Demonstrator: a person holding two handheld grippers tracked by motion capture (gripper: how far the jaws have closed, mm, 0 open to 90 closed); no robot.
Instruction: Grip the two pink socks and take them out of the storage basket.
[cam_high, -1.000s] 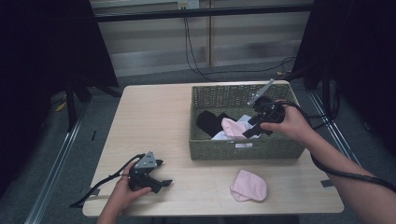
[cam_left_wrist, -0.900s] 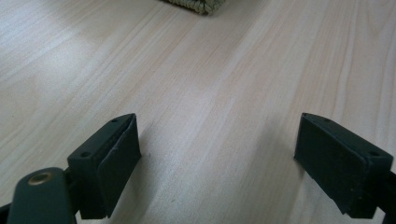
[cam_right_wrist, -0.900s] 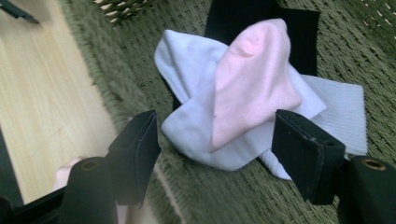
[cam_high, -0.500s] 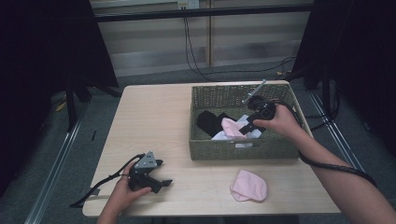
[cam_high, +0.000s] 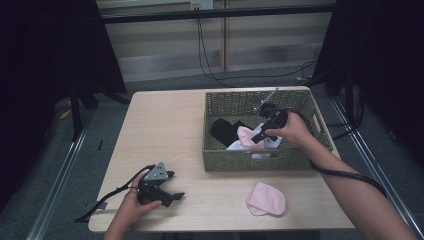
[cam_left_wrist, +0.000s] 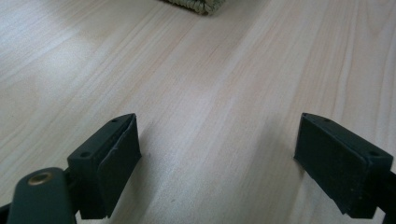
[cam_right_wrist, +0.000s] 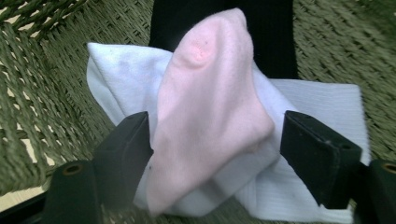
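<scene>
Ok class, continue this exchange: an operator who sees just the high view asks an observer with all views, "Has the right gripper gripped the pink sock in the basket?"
Observer: No. In the right gripper view the pink sock lies between the right gripper jaws, which are open and have just been opening.
Operator: What's under it?
Observer: A white sock, with a black sock behind, on the basket floor.
Operator: And the left gripper?
Observer: The left gripper has its jaws wide open, with nothing but the bare table between them.
</scene>
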